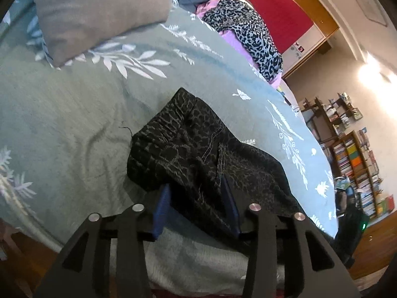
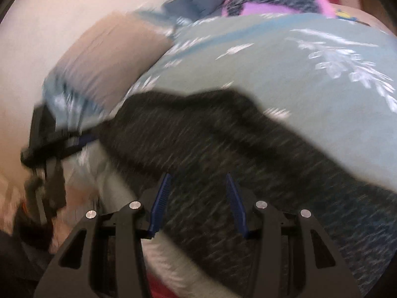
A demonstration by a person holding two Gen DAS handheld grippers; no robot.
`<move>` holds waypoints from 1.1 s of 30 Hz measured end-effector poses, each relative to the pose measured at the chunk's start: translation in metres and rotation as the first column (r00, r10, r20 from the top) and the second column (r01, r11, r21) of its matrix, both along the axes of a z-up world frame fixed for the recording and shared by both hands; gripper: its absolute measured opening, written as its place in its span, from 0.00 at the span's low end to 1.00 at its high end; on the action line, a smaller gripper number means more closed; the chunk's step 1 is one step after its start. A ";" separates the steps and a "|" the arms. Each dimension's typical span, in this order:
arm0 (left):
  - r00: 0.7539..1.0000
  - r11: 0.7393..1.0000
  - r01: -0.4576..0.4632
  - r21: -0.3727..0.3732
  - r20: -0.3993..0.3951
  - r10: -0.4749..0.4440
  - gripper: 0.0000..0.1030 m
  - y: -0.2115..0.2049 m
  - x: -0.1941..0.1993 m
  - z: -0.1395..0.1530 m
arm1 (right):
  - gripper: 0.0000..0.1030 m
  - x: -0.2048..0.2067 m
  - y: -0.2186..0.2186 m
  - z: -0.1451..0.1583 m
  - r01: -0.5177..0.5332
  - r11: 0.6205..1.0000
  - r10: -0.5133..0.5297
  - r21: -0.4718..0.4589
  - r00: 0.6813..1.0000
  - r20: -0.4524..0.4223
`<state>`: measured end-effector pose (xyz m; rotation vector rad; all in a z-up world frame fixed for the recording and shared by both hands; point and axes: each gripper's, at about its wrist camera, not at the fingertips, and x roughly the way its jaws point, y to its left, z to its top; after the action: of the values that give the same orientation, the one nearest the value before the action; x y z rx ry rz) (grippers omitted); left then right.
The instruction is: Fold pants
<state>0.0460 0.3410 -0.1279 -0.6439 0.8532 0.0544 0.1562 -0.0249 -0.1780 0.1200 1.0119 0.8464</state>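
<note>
Pants (image 1: 198, 154) lying bunched on bed (image 1: 74, 124) near its edge | left gripper (image 1: 198, 208) straddling fabric, jaws parted, not pinching | right gripper (image 2: 198, 198) gaping over blurred cloth | step: regrasping between folds | next: needing both pinching an edge, probably

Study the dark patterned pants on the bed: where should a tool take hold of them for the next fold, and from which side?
Grip the elastic waistband of the pants, coming from the near bed edge. It is the thickest, gathered edge and lies bunched, lifted off the bedspread, so pads can close around it.
</note>
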 end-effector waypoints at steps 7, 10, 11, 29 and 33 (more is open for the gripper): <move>0.996 0.992 -0.082 0.097 0.024 0.081 0.56 0.006 -0.018 0.019 | 0.48 -0.040 0.023 -0.034 -0.140 0.987 0.136 -0.080 0.989 -0.062; 0.996 0.993 -0.082 0.090 0.047 0.078 0.56 0.004 -0.017 0.027 | 0.48 -0.043 0.017 -0.032 -0.134 0.989 0.130 -0.063 0.990 -0.063; 0.997 0.993 -0.061 0.098 0.054 0.056 0.56 -0.004 -0.013 0.029 | 0.48 -0.042 0.014 -0.031 -0.121 0.991 0.118 -0.048 0.991 -0.070; 0.882 0.880 0.468 0.087 0.012 -0.471 0.58 -0.226 0.084 -0.010 | 0.48 -0.033 -0.194 -0.004 0.478 0.879 -0.477 -0.005 0.878 0.040; 0.875 0.867 0.485 0.119 -0.083 -0.478 0.58 -0.253 0.113 -0.041 | 0.47 -0.023 -0.232 -0.026 0.577 0.813 -0.576 -0.074 0.817 0.037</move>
<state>0.1588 0.0879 -0.1691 -0.2863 1.0309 -0.3243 0.1337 -0.2570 -0.2036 0.3355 0.9216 0.2436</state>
